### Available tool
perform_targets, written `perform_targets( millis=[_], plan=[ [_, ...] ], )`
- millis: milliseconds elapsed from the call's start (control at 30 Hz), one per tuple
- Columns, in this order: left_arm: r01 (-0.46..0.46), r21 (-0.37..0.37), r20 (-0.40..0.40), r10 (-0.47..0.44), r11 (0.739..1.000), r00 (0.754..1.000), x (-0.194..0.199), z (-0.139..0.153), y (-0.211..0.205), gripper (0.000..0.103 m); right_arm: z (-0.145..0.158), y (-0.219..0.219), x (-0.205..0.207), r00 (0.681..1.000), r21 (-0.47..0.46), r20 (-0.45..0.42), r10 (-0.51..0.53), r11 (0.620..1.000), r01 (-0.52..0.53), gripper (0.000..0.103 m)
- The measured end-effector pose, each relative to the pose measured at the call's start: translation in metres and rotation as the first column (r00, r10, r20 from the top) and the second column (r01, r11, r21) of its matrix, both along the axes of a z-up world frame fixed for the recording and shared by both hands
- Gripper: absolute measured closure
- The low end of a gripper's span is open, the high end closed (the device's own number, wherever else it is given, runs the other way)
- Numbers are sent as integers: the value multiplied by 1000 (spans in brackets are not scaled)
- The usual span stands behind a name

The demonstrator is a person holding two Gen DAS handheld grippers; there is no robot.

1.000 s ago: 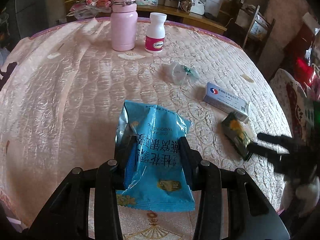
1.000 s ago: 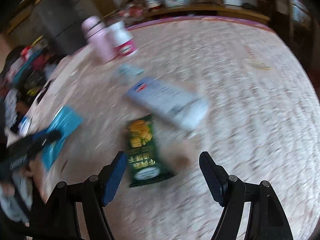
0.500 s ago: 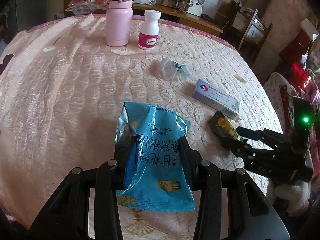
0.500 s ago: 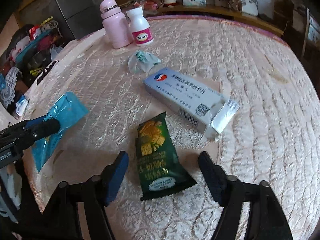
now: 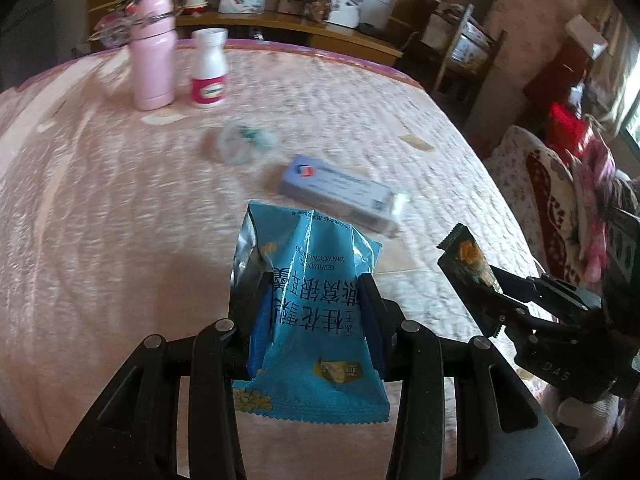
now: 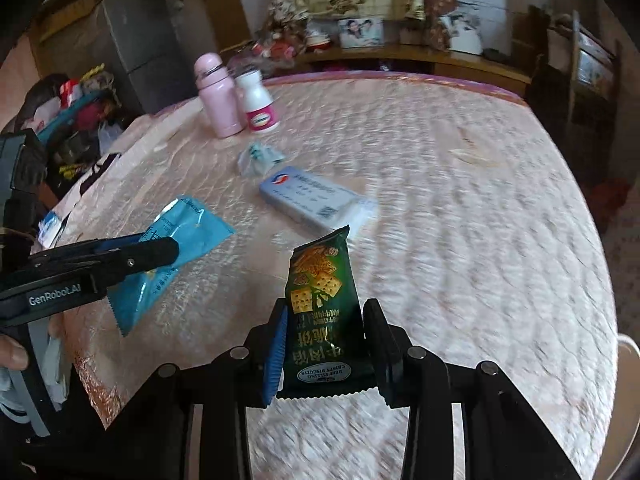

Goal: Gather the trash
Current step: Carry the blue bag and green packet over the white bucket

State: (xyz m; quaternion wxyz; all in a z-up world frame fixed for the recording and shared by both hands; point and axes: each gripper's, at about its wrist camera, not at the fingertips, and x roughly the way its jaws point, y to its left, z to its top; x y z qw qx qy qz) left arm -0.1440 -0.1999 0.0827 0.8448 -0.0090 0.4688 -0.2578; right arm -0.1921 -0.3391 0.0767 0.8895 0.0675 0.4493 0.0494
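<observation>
While both off table: L fingers [image 5: 312, 312] clamping blue packet [image 5: 310, 320], R fingers [image 6: 326, 344] closing on green biscuit packet [image 6: 324, 304].

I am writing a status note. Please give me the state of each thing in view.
Left claw: shut on blue packet, lifted.
Right claw: closing on green biscuit packet, lifted.
Grey box: lying flat, end flap open.
Pink flask: upright, closed.
White bottle: upright, capped.
Clear wrapper: crumpled on table.
</observation>
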Motion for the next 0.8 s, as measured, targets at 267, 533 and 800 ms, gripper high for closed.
perform_targets(
  millis=[267, 533, 800],
  plan=[
    [80, 4, 12, -80, 997, 997, -16, 3, -45, 65, 11, -36, -38, 996, 7, 24, -91, 996, 91, 67],
    [153, 9, 30, -153, 988, 988, -30, 10, -86, 65, 18, -72, -69, 983, 2, 40, -181, 983, 181, 67],
    [231, 14, 46, -231, 973, 972, -46, 16, -134, 65, 21, -113, -101, 961, 7, 44, -274, 962, 274, 67]
  ],
)
